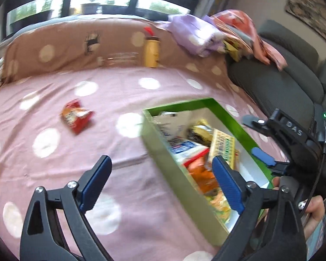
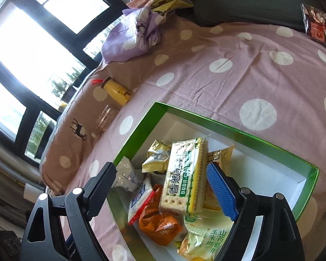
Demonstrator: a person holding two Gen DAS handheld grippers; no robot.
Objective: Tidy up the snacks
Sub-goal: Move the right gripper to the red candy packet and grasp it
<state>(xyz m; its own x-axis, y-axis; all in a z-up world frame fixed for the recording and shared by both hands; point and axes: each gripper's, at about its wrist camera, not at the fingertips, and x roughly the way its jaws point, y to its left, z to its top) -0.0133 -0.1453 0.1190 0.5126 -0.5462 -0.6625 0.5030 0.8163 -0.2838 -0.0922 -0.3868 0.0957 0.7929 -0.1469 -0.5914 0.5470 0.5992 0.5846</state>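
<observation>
Both our tongs gape apart, holding nothing: left tongs (image 1: 160,184), right tongs (image 2: 163,187) over the box (image 2: 139,130); red packet (image 1: 77,115) on bed (image 1: 123,91).

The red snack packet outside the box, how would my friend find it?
Start at the pink dotted sheet on the bed, then find the green box full of snacks. Left of it lies the red packet, alone on the sheet. It is the only snack not in the box.
</observation>
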